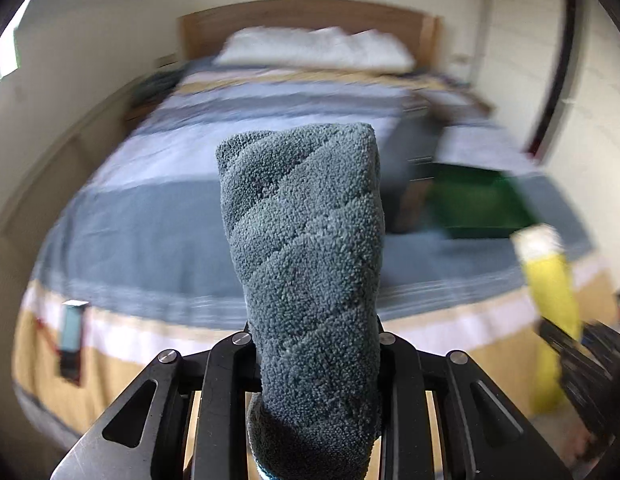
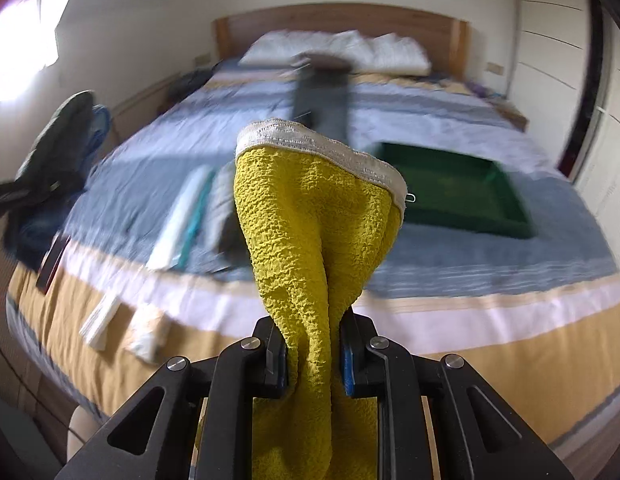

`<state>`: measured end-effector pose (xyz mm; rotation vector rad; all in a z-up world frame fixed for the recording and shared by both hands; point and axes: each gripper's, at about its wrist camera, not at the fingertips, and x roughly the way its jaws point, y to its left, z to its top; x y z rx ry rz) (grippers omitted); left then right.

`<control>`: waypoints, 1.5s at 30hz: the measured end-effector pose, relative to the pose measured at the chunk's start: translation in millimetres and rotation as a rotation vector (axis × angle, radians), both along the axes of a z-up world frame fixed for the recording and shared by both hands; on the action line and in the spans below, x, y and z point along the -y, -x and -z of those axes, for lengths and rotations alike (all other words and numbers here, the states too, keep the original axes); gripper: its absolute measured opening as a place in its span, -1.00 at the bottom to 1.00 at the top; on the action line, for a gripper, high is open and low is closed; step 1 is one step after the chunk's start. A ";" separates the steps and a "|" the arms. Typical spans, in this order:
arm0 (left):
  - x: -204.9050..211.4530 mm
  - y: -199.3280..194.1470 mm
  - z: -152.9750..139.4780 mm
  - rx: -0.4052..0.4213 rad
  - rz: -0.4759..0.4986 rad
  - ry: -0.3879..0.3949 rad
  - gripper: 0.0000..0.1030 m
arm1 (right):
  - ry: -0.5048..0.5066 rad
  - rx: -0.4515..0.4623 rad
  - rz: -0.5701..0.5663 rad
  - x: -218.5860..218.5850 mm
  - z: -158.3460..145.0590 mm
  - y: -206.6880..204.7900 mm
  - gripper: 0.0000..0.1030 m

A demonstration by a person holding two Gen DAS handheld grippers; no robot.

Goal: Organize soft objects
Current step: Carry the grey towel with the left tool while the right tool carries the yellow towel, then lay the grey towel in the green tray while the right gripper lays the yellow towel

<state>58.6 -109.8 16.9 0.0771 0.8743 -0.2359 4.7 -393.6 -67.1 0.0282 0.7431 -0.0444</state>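
My left gripper [image 1: 314, 344] is shut on a grey-blue fluffy cloth [image 1: 305, 240] that stands up between its fingers, in the air before the foot of the bed. My right gripper [image 2: 314, 360] is shut on a yellow towel [image 2: 314, 232] with a white hem, held up the same way. The yellow towel and right gripper also show at the right edge of the left wrist view [image 1: 550, 280]. The left gripper with its grey cloth shows at the left edge of the right wrist view [image 2: 57, 140]. A green tray [image 2: 458, 188] lies on the bed's right side; it also shows in the left wrist view [image 1: 478, 204].
A bed with a striped blue, white and tan cover [image 2: 490, 264] fills both views, with white pillows [image 2: 342, 52] at a wooden headboard. Folded white and teal cloths [image 2: 185, 216] lie on the bed's left part, and white folded pieces [image 2: 121, 324] near its foot edge. A phone-like object [image 1: 71, 332] lies at the left corner.
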 end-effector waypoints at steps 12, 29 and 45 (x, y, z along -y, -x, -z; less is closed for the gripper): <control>250.2 -89.0 2.5 -0.060 0.240 0.099 -0.57 | 0.082 0.044 0.241 195.4 -31.0 -37.9 -0.64; 362.0 -249.9 135.1 -0.266 0.092 -0.020 -0.54 | 0.074 -0.182 0.156 284.8 39.6 -270.1 -0.62; 386.1 -257.0 158.3 -0.270 0.086 -0.122 0.12 | 0.103 -0.211 0.148 291.0 69.0 -319.7 0.44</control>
